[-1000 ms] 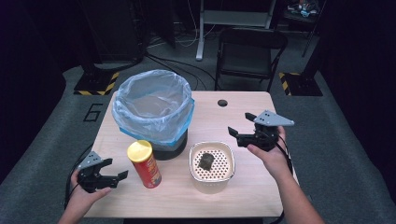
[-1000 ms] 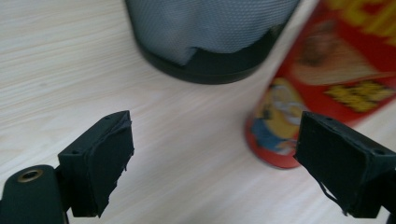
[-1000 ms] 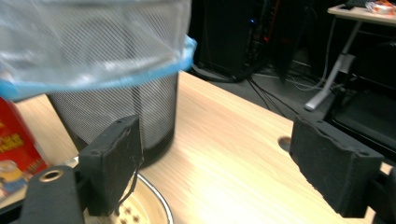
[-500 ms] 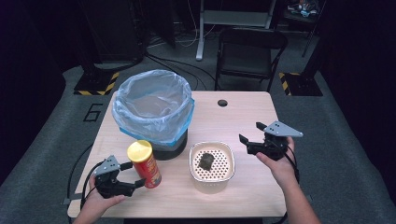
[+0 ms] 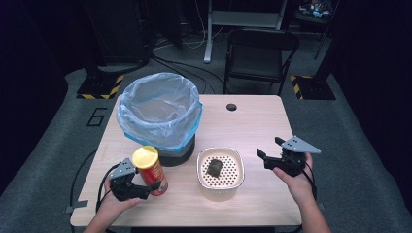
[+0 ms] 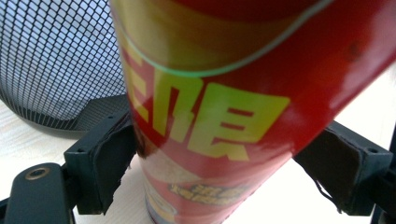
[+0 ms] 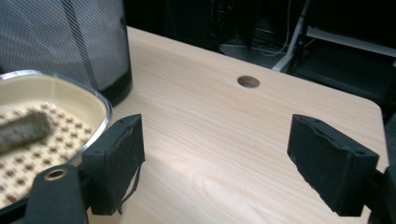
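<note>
A red snack can [image 5: 151,170] with a yellow lid stands upright on the wooden table [image 5: 252,126], just in front of the bin. My left gripper [image 5: 148,187] reaches it from the left. In the left gripper view the can [image 6: 210,116] sits between the jaws, which have just been closing, and both pads touch its sides. My right gripper [image 5: 269,151] hovers open over bare table, right of a white perforated bowl [image 5: 199,170]. A dark scrap [image 5: 214,168] lies in that bowl. The right gripper view has the bowl's rim [image 7: 93,100] beside the left jaw.
A black mesh bin [image 5: 177,148] lined with a pale blue bag [image 5: 160,104] stands at the back left, close behind the can. A cable hole [image 5: 231,107] lies in the tabletop farther back. A black chair [image 5: 262,48] stands beyond the table.
My left gripper has slid right along the table until its jaws took in the can. My right gripper has sunk and moved back toward the right front of the table.
</note>
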Motion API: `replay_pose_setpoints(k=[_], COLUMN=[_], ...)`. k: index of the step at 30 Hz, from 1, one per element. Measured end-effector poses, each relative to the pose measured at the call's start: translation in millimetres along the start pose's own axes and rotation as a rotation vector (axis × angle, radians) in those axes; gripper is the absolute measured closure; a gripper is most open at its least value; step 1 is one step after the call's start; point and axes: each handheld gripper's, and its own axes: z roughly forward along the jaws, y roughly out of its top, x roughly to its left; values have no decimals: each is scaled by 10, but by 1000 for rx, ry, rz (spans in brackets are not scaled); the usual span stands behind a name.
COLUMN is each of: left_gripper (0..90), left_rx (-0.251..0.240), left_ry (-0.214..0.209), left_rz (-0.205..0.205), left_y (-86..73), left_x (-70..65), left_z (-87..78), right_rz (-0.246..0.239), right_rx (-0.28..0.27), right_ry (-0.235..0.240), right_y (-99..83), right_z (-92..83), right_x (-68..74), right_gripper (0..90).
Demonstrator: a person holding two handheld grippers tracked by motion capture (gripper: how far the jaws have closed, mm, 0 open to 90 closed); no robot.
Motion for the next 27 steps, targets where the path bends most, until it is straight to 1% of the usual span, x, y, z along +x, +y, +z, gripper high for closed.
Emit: replay_pose_setpoints(k=[1, 3, 5, 6, 8, 9, 10, 11, 12, 13, 14, 15, 17, 18, 19, 20, 22, 24, 25, 26, 27], left_gripper=[148, 156, 215, 215, 225, 228, 229, 233, 236, 238, 238, 238, 239, 239, 239, 238, 239, 239, 239, 240, 239], left_rx=[-7, 2, -4, -14, -3, -4, -4, -5, -5, 5, 5, 2, 7, 7, 11, 5, 12, 12, 4, 15, 14], left_ry=[2, 1, 2, 8, 17, 16, 16, 16, 16, 5, 5, 4, 10, 10, 9, 13, 13, 8, 15, 12, 10], left_rz=[0, 0, 16, 17, 41, 46, 46, 53, 53, 54, 54, 48, 59, 59, 65, 57, 58, 53, 54, 60, 47], left_y=[-15, -22, -37, -42, -36, -33, -33, -25, -25, -1, -1, 5, 36, 36, 59, 72, 108, 138, 160, 194, 269], left_x=[1, 2, 10, 3, -18, -34, -34, -48, -48, -56, -56, -65, -81, -81, -85, -98, -118, -139, -154, -159, -184], left_z=[24, 23, 21, 24, 1, -2, -2, -8, -8, -29, -29, -36, -62, -62, -82, -90, -127, -164, -186, -227, -296], right_rz=[-5, -9, 3, 3, -7, -22, -22, -40, -40, -38, -38, -32, -10, -10, 3, 2, 3, 17, 25, 25, 27], right_rx=[11, 17, 42, 42, 65, 90, 90, 118, 118, 136, 136, 138, 149, 149, 152, 164, 171, 179, 179, 181, 196], right_ry=[-17, -23, -35, -35, -54, -66, -66, -83, -83, -97, -97, -101, -109, -109, -114, -114, -120, -124, -125, -122, -125], right_y=[-59, -93, -195, -195, -277, -338, -338, -401, -401, -454, -454, -467, -510, -510, -524, -548, -580, -600, -605, -613, -625], right_z=[-1, 6, 34, 34, 69, 96, 96, 123, 123, 144, 144, 149, 172, 172, 181, 186, 193, 197, 201, 206, 219], right_x=[3, 1, 0, 0, 0, 3, 3, -5, -5, -35, -35, -51, -116, -116, -127, -149, -171, -184, -188, -197, -200], right_gripper=[181, 181, 181, 181, 181, 182, 182, 181, 181, 182, 182, 182, 182, 182, 182, 182, 182, 182, 182, 182, 182])
